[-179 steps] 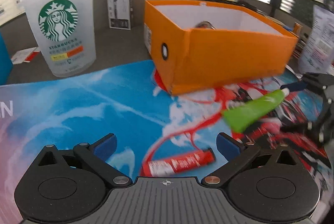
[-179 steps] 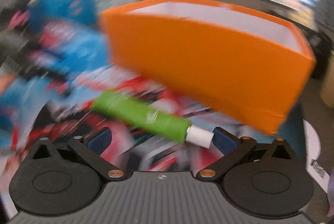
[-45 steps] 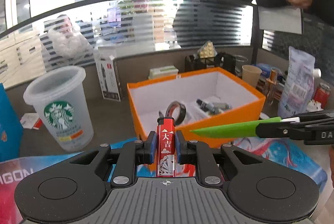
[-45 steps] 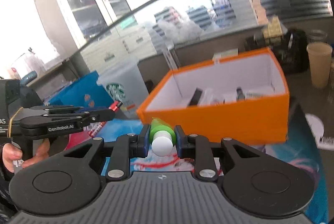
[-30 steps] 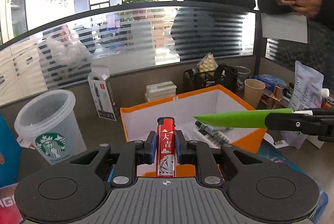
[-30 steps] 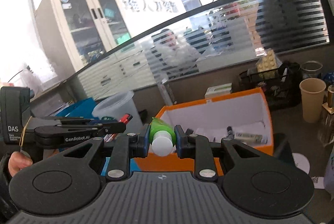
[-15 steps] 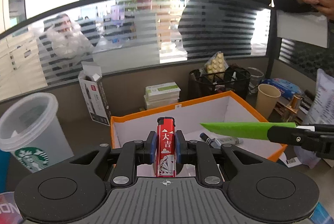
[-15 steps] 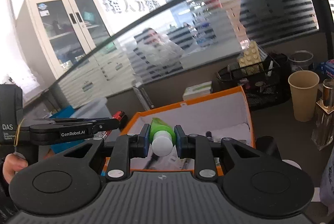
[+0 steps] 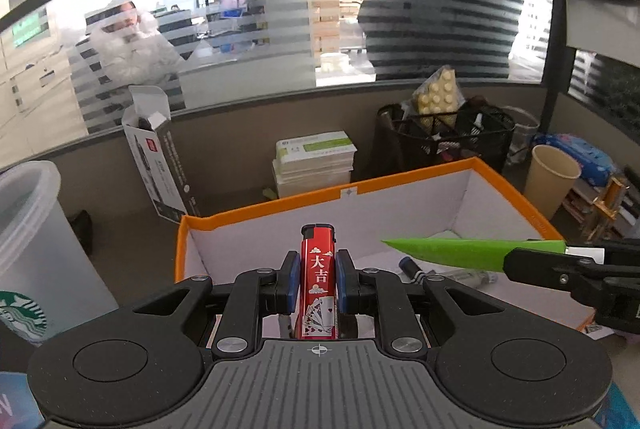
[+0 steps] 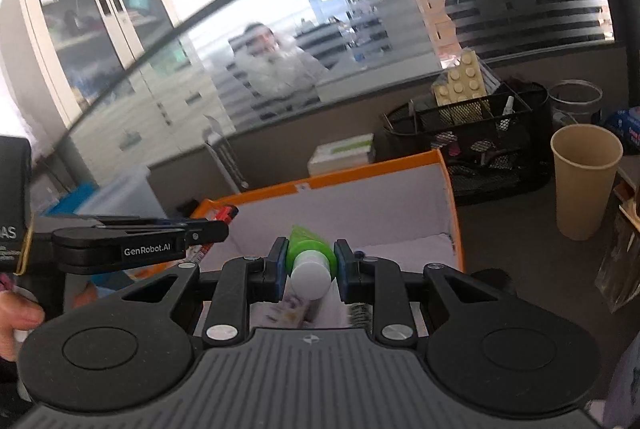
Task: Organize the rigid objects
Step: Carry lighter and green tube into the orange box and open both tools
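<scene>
Box: orange card, white inside, open top, lying ahead of and below both grippers; its near wall is hidden behind the gripper bodies, its far rim and right wall show clear. Contents seen on its floor: a pen and some small pieces too blurred to name, toward the near right. Left gripper: fingers closed on the lighter, holding it over the box's near left part. Right gripper: fingers closed on the tube near its white cap, held over the box's near edge, right of the left gripper. Tube: green, long axis running left to right across the box in the left view, flat tail pointing left toward the lighter but well apart from it. Lighter: red, upright between the pads, long axis vertical, cap end up. Judgement: both pieces look set for release into the box; the drop is downward, and the open floor lies to the far left, away from the pen. Edges to mind: the orange rim on the left by the plastic cup, and the paper cup standing outside the right wall.
</scene>
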Demonstrator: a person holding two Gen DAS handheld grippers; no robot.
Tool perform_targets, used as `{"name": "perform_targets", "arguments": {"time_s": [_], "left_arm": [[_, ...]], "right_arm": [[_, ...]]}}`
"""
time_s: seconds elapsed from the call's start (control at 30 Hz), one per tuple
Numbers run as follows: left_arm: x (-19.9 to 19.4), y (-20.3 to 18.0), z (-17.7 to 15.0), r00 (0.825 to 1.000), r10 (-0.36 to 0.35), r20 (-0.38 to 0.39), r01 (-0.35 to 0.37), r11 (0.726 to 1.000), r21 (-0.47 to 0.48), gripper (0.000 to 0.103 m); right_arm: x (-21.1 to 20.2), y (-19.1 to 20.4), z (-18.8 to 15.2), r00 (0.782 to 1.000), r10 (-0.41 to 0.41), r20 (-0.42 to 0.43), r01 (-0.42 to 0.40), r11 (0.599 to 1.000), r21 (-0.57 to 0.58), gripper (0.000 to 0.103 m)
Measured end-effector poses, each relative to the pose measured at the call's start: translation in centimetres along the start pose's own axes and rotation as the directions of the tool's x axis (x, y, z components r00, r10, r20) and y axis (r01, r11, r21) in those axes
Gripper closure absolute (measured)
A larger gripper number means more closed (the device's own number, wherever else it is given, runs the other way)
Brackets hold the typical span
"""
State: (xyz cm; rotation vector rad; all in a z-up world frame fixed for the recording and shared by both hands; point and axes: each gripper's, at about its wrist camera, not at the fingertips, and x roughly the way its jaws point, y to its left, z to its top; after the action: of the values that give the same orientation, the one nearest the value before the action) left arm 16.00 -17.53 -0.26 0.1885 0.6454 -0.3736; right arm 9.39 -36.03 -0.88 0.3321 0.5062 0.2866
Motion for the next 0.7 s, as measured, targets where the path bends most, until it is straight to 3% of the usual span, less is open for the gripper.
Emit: {"name": "perform_targets", "arguments": {"time_s": [0.27, 0.43, 0.7], "left_arm": [[2.5, -0.7, -0.1, 0.999, 0.021, -0.034, -0.021, 1.0, -0.006, 0.086], [3.6, -1.0, -0.4, 0.997, 0.053, -0.05, -0.053, 0.999, -0.004, 0.086], [4.5, -0.7, -0.8, 0.994, 0.074, -0.074, -0.075, 0.997, -0.007, 0.086]], "right_arm": [[3.6, 0.4, 0.6, 0.991, -0.116, -0.059, 0.11, 0.989, -0.099, 0.081], [5.8, 1.3, 0.3, 0.974, -0.219, -0.063, 0.2, 0.953, -0.226, 0.081], [7.6, 2.0, -0.5, 0.955, -0.286, -0.084, 0.246, 0.916, -0.318, 0.081]]}}
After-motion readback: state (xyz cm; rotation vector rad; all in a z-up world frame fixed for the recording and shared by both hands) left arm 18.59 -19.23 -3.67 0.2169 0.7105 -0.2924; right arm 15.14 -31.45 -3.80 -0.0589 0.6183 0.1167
